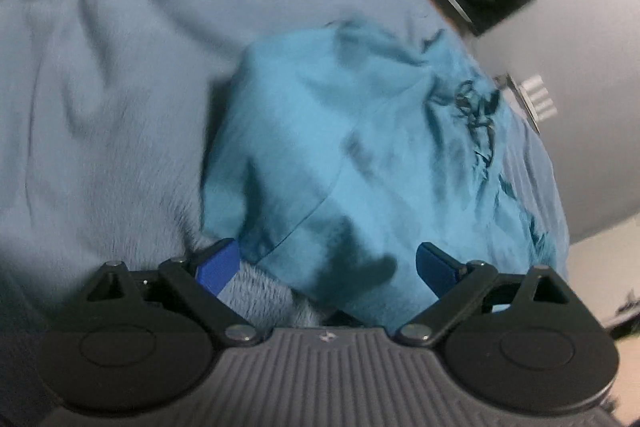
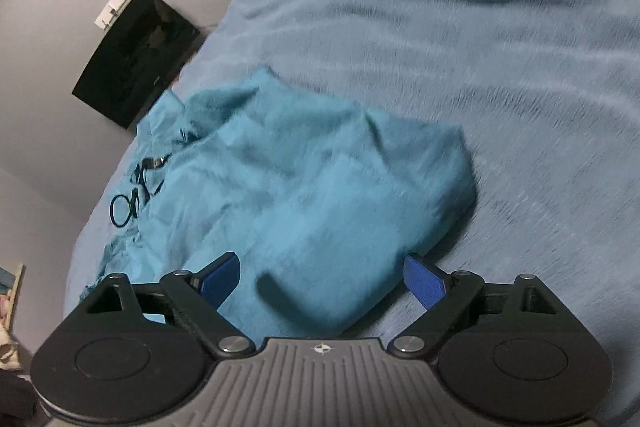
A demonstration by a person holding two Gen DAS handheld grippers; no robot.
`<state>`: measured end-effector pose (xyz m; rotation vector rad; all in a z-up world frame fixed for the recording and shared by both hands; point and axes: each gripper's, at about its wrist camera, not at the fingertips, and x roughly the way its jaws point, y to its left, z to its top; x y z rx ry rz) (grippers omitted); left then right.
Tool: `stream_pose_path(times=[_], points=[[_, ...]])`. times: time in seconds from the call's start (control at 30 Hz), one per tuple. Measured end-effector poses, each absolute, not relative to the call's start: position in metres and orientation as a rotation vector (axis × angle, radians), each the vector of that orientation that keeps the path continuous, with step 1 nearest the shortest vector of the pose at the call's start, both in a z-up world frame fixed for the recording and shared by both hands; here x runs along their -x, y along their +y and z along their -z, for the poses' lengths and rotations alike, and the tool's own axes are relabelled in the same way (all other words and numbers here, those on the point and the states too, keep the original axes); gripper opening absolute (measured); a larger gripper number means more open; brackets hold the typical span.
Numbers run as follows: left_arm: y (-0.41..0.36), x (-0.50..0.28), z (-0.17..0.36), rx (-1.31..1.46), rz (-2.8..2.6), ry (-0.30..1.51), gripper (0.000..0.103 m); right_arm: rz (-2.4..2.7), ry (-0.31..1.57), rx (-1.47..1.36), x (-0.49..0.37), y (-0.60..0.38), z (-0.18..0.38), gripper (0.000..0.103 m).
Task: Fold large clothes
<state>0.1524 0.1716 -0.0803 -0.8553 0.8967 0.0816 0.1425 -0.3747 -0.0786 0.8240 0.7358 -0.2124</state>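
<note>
Both tools spread apart, left tool [image 1: 328, 263] and right tool [image 2: 322, 277], gripping nothing. Loosely bunched teal shirt [image 2: 304, 195] on fuzzy bed blanket [image 2: 500, 59]; could grab blanket too.

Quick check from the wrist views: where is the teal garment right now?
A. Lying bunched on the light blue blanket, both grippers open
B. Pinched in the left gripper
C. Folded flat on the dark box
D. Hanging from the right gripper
A: the teal garment lies crumpled on the light blue blanket, with the right gripper and the left gripper both standing open, no pad pressing on cloth.
</note>
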Motion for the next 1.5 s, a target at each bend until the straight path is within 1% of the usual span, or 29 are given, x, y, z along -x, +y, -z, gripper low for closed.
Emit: stream_pose_path(times=[0.2, 0.27, 0.37, 0.4, 0.5, 0.53, 0.57, 0.6, 0.67, 0.7, 0.73, 0.77, 0.8, 0.83, 0.93, 1.07, 1.2, 1.27, 1.4, 1.43, 1.5], points=[[0.176, -0.153, 0.089, 0.952, -0.047, 0.908, 0.095, 0.184, 0.792, -0.883, -0.16, -0.371, 0.1, 0.091], [0.177, -0.16, 0.093, 0.938, -0.052, 0.909, 0.095, 0.164, 0.782, -0.906, -0.167, -0.371, 0.106, 0.092], [0.179, -0.169, 0.101, 0.939, -0.08, 0.862, 0.095, 0.166, 0.744, -0.938, -0.179, -0.373, 0.116, 0.092], [0.18, -0.171, 0.104, 0.939, -0.088, 0.851, 0.095, 0.169, 0.722, -0.947, -0.181, -0.376, 0.118, 0.091], [0.185, -0.178, 0.111, 0.93, -0.106, 0.814, 0.095, 0.181, 0.65, -0.982, -0.187, -0.381, 0.124, 0.084], [0.184, -0.181, 0.112, 0.909, -0.11, 0.811, 0.091, 0.187, 0.634, -0.989, -0.189, -0.383, 0.126, 0.081], [0.183, -0.182, 0.111, 0.881, -0.115, 0.809, 0.082, 0.188, 0.62, -0.995, -0.19, -0.385, 0.128, 0.075], [0.181, -0.183, 0.109, 0.841, -0.122, 0.805, 0.076, 0.188, 0.61, -0.996, -0.191, -0.386, 0.129, 0.072], [0.178, -0.184, 0.106, 0.777, -0.128, 0.793, 0.039, 0.181, 0.583, -0.973, -0.191, -0.385, 0.127, 0.052], [0.177, -0.184, 0.103, 0.759, -0.118, 0.784, 0.034, 0.175, 0.571, -0.954, -0.191, -0.382, 0.124, 0.045], [0.177, -0.184, 0.101, 0.745, -0.114, 0.777, 0.029, 0.167, 0.559, -0.927, -0.19, -0.379, 0.119, 0.033], [0.175, -0.184, 0.099, 0.73, -0.11, 0.771, 0.024, 0.158, 0.55, -0.895, -0.189, -0.375, 0.113, 0.025], [0.172, -0.184, 0.097, 0.717, -0.106, 0.763, 0.022, 0.151, 0.541, -0.863, -0.187, -0.373, 0.108, 0.022], [0.17, -0.184, 0.094, 0.703, -0.103, 0.757, 0.018, 0.144, 0.533, -0.842, -0.185, -0.37, 0.103, 0.016], [0.169, -0.179, 0.083, 0.673, -0.095, 0.733, 0.015, 0.126, 0.513, -0.836, -0.173, -0.366, 0.089, 0.009], [0.175, -0.163, 0.061, 0.693, -0.08, 0.686, 0.012, 0.088, 0.506, -0.852, -0.151, -0.363, 0.065, 0.007], [0.188, -0.138, 0.038, 0.718, -0.045, 0.684, 0.012, 0.073, 0.524, -0.868, -0.123, -0.36, 0.045, 0.006], [0.195, -0.127, 0.028, 0.708, -0.024, 0.704, 0.012, 0.066, 0.556, -0.864, -0.109, -0.362, 0.032, 0.006], [0.21, -0.107, 0.021, 0.704, -0.004, 0.8, 0.013, 0.049, 0.623, -0.743, -0.081, -0.355, 0.002, 0.007], [0.213, -0.104, 0.023, 0.702, -0.005, 0.833, 0.015, 0.053, 0.649, -0.714, -0.077, -0.355, -0.002, 0.01], [0.215, -0.104, 0.022, 0.68, -0.021, 0.88, 0.022, 0.087, 0.707, -0.686, -0.072, -0.355, -0.006, 0.026]])
